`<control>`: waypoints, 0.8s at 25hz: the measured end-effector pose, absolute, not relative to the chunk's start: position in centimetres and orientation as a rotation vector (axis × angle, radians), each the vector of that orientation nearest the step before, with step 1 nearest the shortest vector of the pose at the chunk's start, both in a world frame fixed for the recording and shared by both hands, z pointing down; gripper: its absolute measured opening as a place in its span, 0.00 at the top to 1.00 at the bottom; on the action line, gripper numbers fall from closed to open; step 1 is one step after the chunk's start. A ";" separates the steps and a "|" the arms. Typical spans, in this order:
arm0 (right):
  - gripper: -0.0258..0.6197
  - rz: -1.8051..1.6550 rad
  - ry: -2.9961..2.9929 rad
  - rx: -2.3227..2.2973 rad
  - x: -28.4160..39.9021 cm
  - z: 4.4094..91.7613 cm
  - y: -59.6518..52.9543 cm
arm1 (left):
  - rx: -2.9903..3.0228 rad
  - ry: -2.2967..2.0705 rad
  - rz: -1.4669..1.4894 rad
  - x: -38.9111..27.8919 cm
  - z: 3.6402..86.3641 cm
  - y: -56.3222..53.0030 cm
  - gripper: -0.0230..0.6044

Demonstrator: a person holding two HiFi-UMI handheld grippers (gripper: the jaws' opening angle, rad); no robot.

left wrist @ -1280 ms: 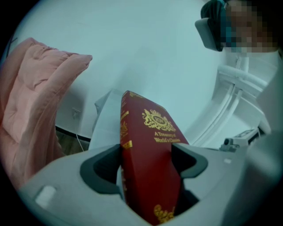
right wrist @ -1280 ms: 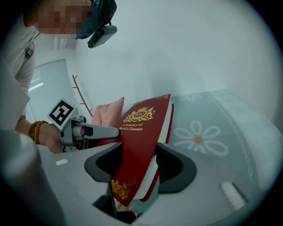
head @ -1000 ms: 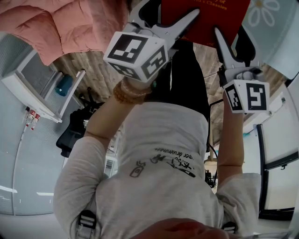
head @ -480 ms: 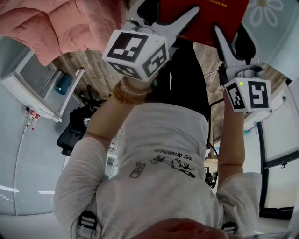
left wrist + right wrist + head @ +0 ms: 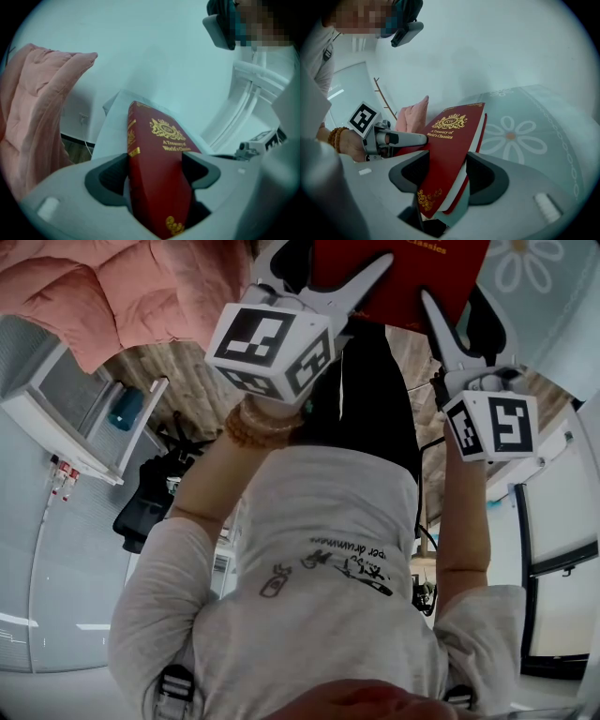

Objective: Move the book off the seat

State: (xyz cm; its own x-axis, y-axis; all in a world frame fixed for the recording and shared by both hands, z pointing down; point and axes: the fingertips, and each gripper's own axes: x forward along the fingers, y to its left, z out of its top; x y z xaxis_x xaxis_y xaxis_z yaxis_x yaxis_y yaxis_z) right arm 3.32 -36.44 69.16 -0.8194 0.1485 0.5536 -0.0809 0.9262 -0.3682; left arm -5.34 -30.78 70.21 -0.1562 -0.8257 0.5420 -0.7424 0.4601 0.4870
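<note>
A red hardcover book (image 5: pixel 405 277) with gold lettering is held between both grippers at the top of the head view. My left gripper (image 5: pixel 328 266) is shut on the book (image 5: pixel 157 173) near its spine, with a pad pressing each cover. My right gripper (image 5: pixel 457 313) is shut on the book (image 5: pixel 451 145) at its other edge, where the book stands tilted between the pads. The left gripper (image 5: pixel 399 138) also shows in the right gripper view, against the book's far side. The book's top is cut off by the frame in the head view.
A pink quilt (image 5: pixel 122 287) hangs at the left, close to the left gripper (image 5: pixel 154 164). A pale surface with a daisy print (image 5: pixel 520 136) lies beyond the book on the right. A white shelf unit (image 5: pixel 84 418) stands on the wooden floor.
The book has slid slightly toward the top edge of the head view, and the right gripper has shifted a little left and up with it. Both grips are unchanged.
</note>
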 end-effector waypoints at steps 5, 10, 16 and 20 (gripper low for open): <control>0.57 0.498 -2.464 -0.060 3.4 68.7 -36.9 | 1.328 -1.917 -0.095 -5.6 69.5 -30.6 0.38; 0.58 0.394 -2.502 -0.025 3.5 66.2 -38.6 | 1.354 -1.942 -0.063 -6.1 67.4 -30.0 0.39; 0.62 0.308 -2.581 -0.089 2.2 60.2 -38.5 | 1.427 -1.957 -0.057 -6.1 62.1 -30.3 0.46; 0.69 0.226 -2.672 -0.111 0.9 54.3 -39.1 | 1.535 -1.989 -0.078 -6.4 56.0 -30.9 0.62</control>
State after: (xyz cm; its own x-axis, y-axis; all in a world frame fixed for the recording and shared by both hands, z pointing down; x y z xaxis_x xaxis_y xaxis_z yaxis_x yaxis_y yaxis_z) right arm 0.92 -39.06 54.28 -0.8937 0.1150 0.4337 0.0406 0.9834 -0.1771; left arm -6.36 -30.94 56.04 -0.1343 -0.8924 0.4307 -0.8562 0.3234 0.4029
